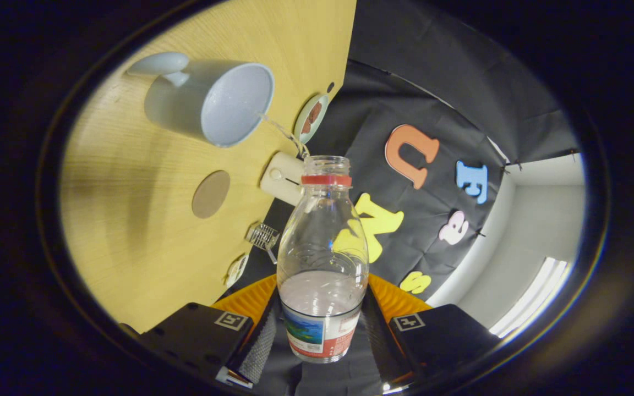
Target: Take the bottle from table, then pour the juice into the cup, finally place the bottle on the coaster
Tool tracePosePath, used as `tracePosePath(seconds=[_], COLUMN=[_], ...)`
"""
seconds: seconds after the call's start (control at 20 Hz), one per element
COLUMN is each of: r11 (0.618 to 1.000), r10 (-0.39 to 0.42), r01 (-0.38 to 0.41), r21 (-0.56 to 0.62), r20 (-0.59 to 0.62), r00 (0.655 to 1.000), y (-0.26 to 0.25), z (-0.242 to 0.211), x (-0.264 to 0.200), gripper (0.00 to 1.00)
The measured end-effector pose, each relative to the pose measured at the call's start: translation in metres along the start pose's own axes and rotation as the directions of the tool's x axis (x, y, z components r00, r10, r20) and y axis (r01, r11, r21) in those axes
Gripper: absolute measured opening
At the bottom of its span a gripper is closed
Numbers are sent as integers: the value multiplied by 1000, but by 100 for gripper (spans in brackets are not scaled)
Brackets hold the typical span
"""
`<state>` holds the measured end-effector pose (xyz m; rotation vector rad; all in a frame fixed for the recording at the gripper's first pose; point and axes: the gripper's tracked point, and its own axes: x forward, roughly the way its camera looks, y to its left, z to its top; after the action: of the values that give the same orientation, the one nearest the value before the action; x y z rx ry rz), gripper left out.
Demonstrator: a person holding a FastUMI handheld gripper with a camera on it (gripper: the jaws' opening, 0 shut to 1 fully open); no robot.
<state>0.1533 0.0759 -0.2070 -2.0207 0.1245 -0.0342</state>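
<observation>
While both fingers pinch the clear bottle [321, 258] low on its body, the gripper [320, 335] holds it tipped, a thin stream running from its open mouth into the white cup [207, 102]. Beside the cup on the wooden table [130, 231] lies the round coaster [211, 193].

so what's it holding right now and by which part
The gripper holds the clear bottle, its jaws closed on the bottle's lower body at the label, one on each side, neck pointing away towards the cup.

Bottle [321, 258] base hidden between hand-held gripper [321, 335] fingers. Small items at table [130, 220] far edge too small to identify.
</observation>
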Motion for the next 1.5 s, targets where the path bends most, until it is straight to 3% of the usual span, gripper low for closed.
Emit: tracePosePath(seconds=[1.0,1.5], r11=[990,959], r10=[-88,-189], r01=[88,198], r21=[-111,-203], r20=[5,60], r00=[996,980], y=[-53,-69], z=[-15,5], x=[-4,-12], gripper=[81,80])
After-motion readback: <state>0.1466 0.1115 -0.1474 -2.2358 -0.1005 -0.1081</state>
